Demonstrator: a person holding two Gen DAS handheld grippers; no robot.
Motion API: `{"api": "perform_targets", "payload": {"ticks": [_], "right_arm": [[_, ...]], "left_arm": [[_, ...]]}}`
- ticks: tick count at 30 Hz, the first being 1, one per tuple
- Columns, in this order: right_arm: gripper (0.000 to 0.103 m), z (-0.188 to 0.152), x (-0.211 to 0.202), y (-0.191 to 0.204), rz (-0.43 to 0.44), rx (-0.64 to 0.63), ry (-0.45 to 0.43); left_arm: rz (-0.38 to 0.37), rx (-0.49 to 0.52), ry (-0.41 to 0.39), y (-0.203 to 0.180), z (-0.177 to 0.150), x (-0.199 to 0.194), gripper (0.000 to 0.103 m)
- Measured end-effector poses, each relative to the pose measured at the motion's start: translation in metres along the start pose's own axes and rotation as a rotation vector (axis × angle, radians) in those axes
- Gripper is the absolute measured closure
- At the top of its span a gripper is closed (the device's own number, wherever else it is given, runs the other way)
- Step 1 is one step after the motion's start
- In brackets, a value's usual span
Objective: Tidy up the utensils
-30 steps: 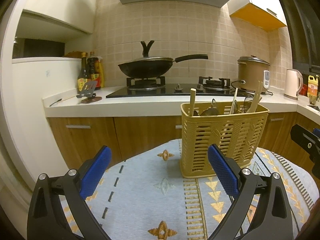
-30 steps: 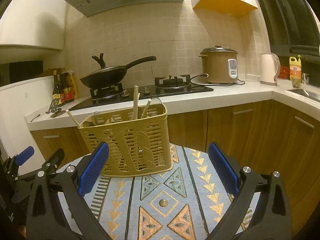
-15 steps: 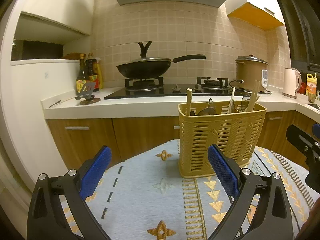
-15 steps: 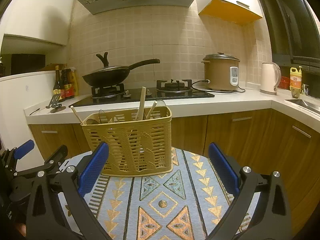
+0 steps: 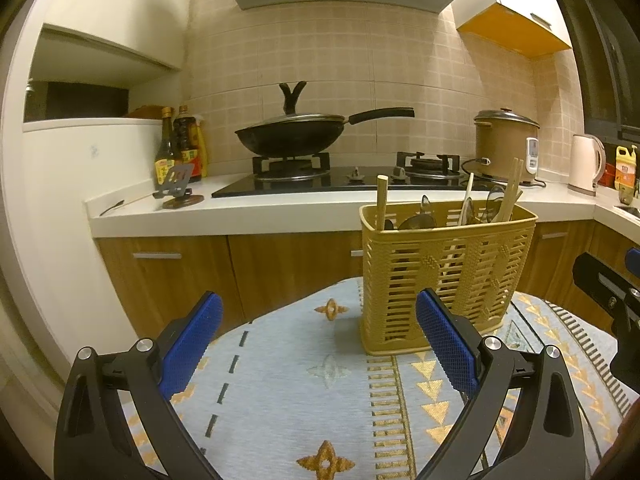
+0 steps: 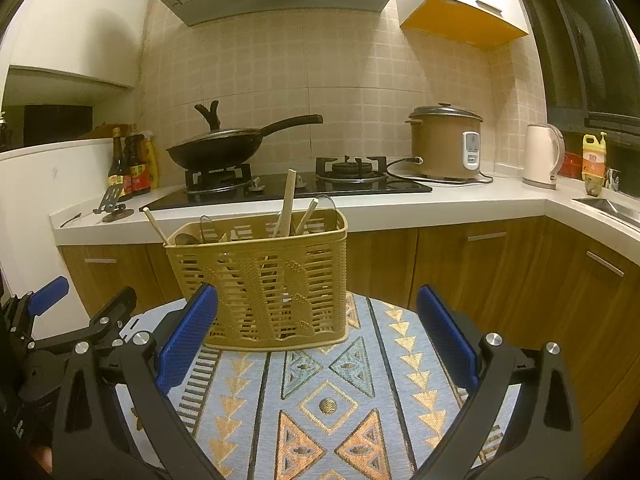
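Observation:
A tan slatted utensil basket [image 5: 444,276] [image 6: 264,280] stands on a round table with a patterned cloth [image 5: 300,380] [image 6: 328,404]. Wooden chopsticks [image 5: 513,190] [image 6: 285,204] and spoons [image 5: 420,216] stick up out of it. My left gripper [image 5: 320,344] is open, low over the cloth, left of and nearer than the basket, holding nothing. My right gripper [image 6: 316,340] is open too, with the basket just beyond its left finger [image 6: 188,340]. The left gripper also shows at the left edge of the right wrist view [image 6: 84,312].
Behind the table runs a white counter [image 5: 240,208] with wooden cabinets below. A black wok [image 5: 292,138] sits on the gas hob, a rice cooker [image 5: 506,146] and kettle [image 5: 586,164] to the right, sauce bottles [image 5: 182,146] to the left.
Both grippers have drawn back and tilted up slightly, so the basket sits a little lower and farther in each view. Both stay open.

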State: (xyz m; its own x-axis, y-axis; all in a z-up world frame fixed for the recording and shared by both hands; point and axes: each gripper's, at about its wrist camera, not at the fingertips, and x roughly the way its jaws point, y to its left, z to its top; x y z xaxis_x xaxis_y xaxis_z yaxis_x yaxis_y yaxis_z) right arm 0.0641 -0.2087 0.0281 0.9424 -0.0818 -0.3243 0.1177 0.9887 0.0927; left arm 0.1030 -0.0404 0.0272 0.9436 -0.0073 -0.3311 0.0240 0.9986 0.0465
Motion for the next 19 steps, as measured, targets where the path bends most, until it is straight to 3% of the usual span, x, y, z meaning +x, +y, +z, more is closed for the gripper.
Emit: {"api": "perform_targets", "payload": {"ticks": [9,19], "right_arm": [[0.008,-0.0002,0.0012,0.0013,0.0,-0.005,0.003],[0.008,-0.0004,0.0016,0.0009,-0.002,-0.007,0.002]], "left_arm": [[0.015,0.032,-0.033,-0.0057,-0.0017,-0.0055,0.008],[-0.015,0.033,-0.003,-0.0069,-0.0024,-0.003,0.007]]}}
